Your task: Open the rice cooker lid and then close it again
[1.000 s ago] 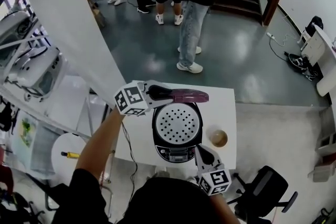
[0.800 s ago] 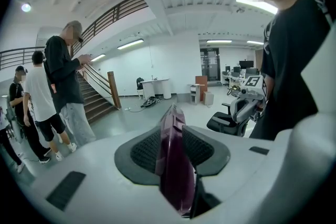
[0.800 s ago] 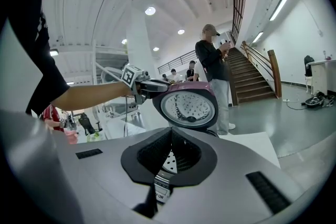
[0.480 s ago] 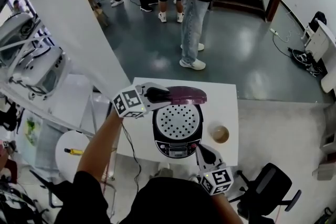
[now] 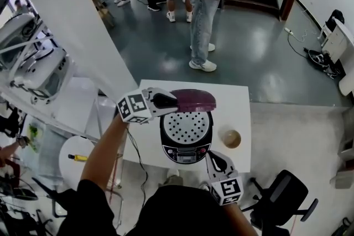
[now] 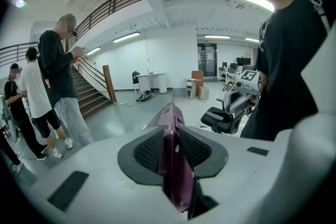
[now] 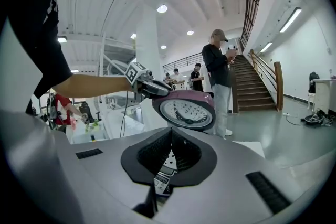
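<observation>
Rice cooker (image 5: 187, 153) on a white table (image 5: 239, 103), its purple lid (image 5: 194, 100) raised upright at the far side. Left gripper (image 5: 175, 100) clamps the lid's edge, its jaws having just been closing on it. Right gripper (image 5: 211, 157), jaws together and empty, hovers just beside the cooker's front panel.

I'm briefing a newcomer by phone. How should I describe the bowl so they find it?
Find the white table; a rice cooker stands on it. The bowl sits right of the cooker, apart from it: small, round, tan, unlike the big dark cooker.
</observation>
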`<action>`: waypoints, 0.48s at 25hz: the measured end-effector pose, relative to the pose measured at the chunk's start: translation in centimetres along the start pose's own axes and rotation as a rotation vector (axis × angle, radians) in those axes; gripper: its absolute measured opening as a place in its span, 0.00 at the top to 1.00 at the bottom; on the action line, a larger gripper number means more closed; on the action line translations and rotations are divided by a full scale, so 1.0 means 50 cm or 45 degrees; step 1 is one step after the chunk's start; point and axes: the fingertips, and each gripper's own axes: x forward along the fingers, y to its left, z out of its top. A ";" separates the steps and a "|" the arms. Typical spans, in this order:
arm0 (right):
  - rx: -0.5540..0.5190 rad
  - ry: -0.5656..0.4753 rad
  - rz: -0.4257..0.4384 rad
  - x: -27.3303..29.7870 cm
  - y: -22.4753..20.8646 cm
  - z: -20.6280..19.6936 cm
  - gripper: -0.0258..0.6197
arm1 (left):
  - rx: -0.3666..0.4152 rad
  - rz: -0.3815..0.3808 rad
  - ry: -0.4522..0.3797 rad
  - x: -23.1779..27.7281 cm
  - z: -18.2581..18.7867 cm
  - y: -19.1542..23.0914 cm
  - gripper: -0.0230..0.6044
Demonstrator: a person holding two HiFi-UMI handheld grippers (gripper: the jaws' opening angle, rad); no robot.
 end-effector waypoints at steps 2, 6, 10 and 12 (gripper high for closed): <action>0.022 0.001 -0.015 -0.005 -0.005 0.007 0.96 | 0.000 -0.006 0.007 0.003 -0.004 -0.013 0.83; 0.038 0.002 -0.024 -0.006 -0.005 0.009 0.96 | 0.010 0.007 0.024 0.007 -0.015 -0.031 0.83; 0.042 0.005 0.015 -0.007 0.014 -0.004 0.96 | 0.026 0.025 0.049 0.014 -0.027 -0.050 0.83; 0.044 0.008 0.011 -0.008 0.018 -0.002 0.96 | 0.038 0.039 0.057 0.015 -0.033 -0.059 0.83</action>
